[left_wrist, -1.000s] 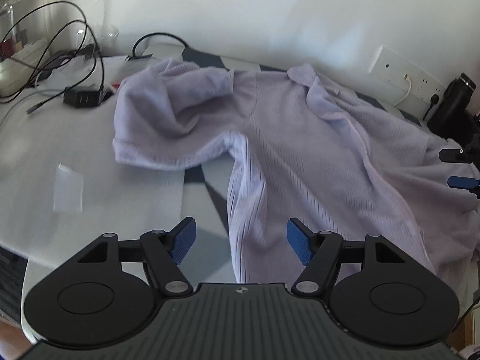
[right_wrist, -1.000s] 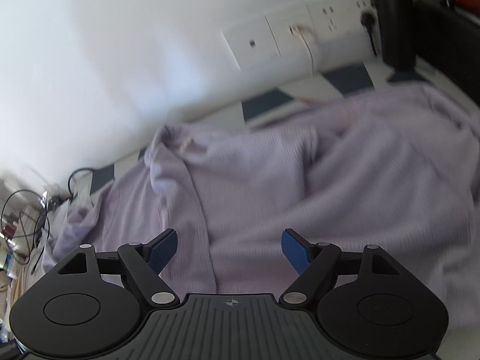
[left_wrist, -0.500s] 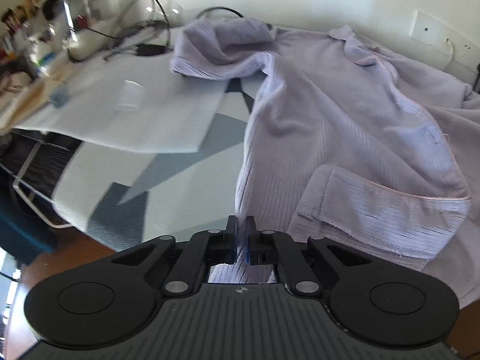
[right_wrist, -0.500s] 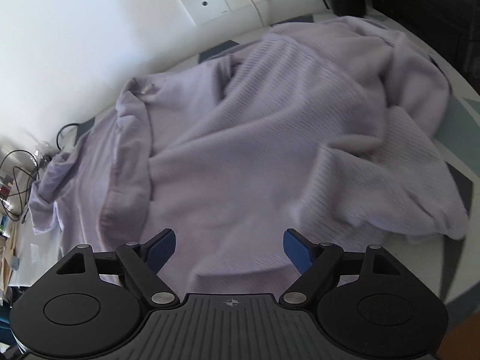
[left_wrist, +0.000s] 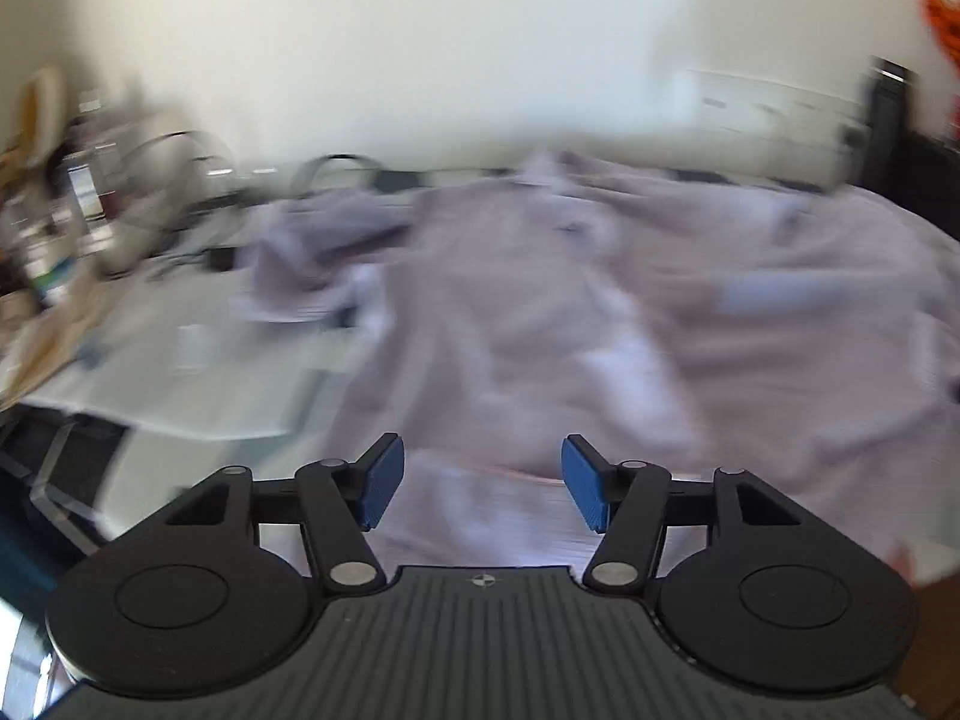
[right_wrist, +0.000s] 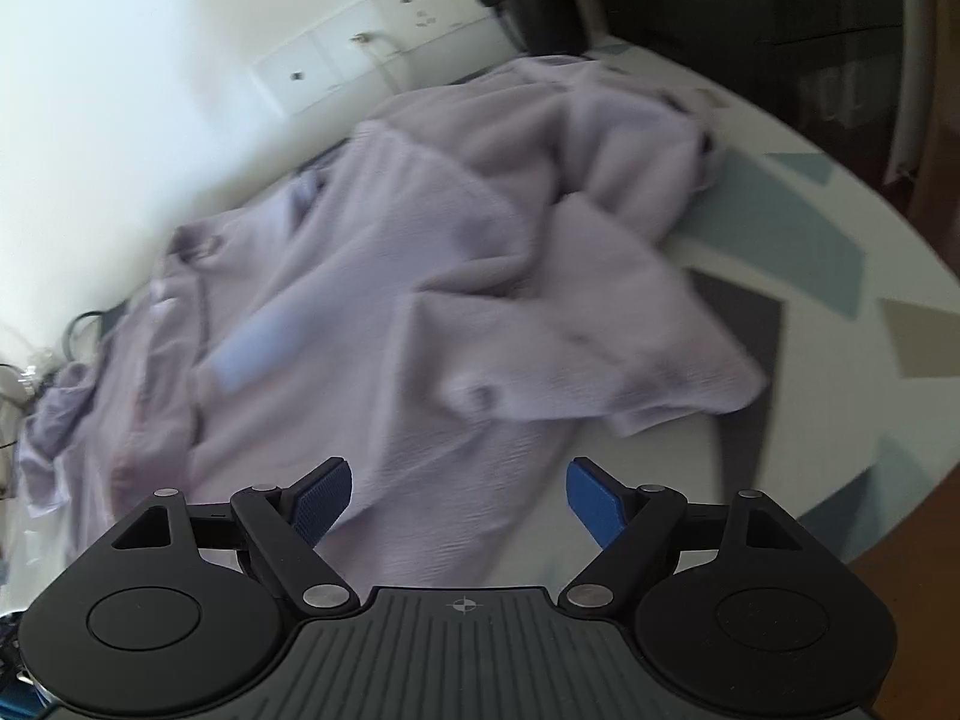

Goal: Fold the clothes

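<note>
On the left, the left gripper [left_wrist: 483, 483], pinched shut half a second ago at the near hem, is opening again with only loose cloth below its blue pads; that corner looks released. The lilac ribbed shirt [right_wrist: 384, 276] sprawls rumpled across the patterned table [right_wrist: 840, 312]. The right gripper [right_wrist: 459, 495] stays wide, empty, over the near hem.

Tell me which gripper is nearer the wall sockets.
Right. The right gripper hangs over the lilac garment's end below the wall sockets; the left gripper, jaws opening, sees them far off to its right.
</note>
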